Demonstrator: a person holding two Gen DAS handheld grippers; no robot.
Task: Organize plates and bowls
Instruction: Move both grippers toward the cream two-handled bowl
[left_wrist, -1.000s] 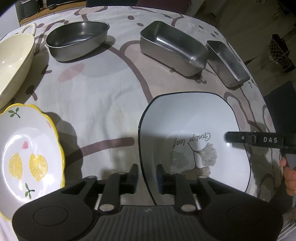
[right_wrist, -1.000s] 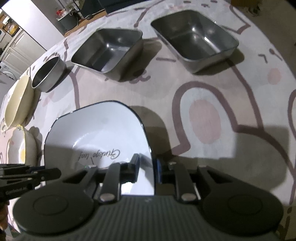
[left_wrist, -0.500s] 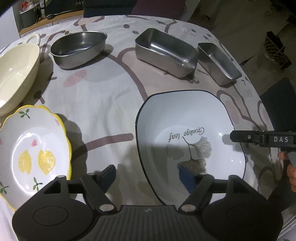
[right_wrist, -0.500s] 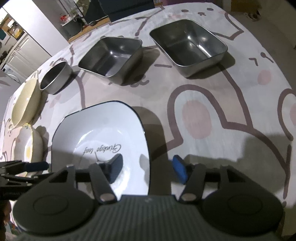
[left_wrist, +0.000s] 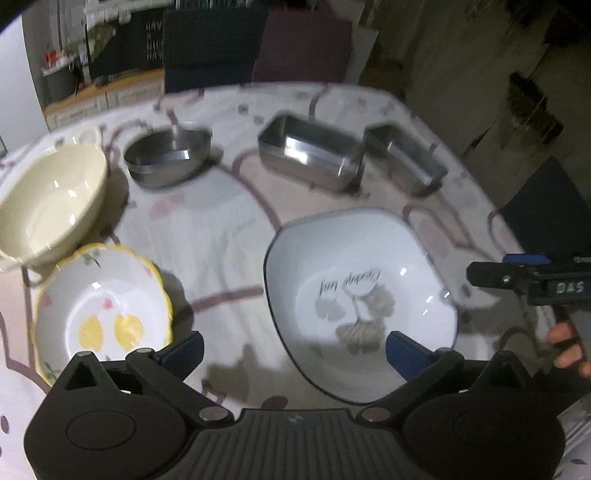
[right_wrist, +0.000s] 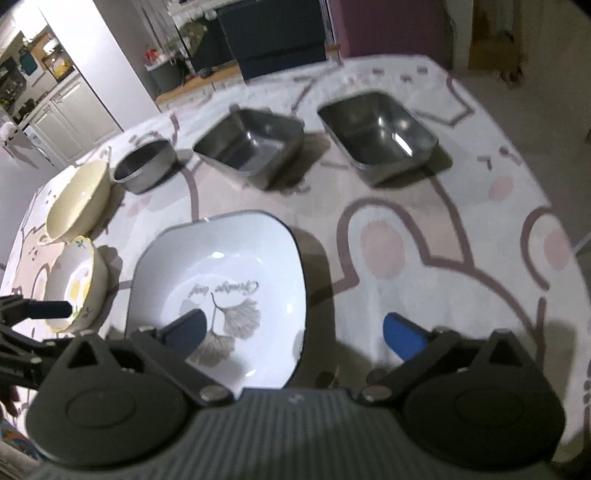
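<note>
Clearly "DAS" marks the right tongs (left_wrist: 524, 271) beside the ginkgo plate (left_wrist: 360, 273).

A: Dim indoors, lit from overhead; small glints on the white plate (left_wrist: 360, 291) and steel trays (right_wrist: 376, 134). Soft shadows on the surface (right_wrist: 424, 280).

B: Motion blur throughout, worst toward the far edge. Fisheye bending and dark vignetting at corners.
</note>
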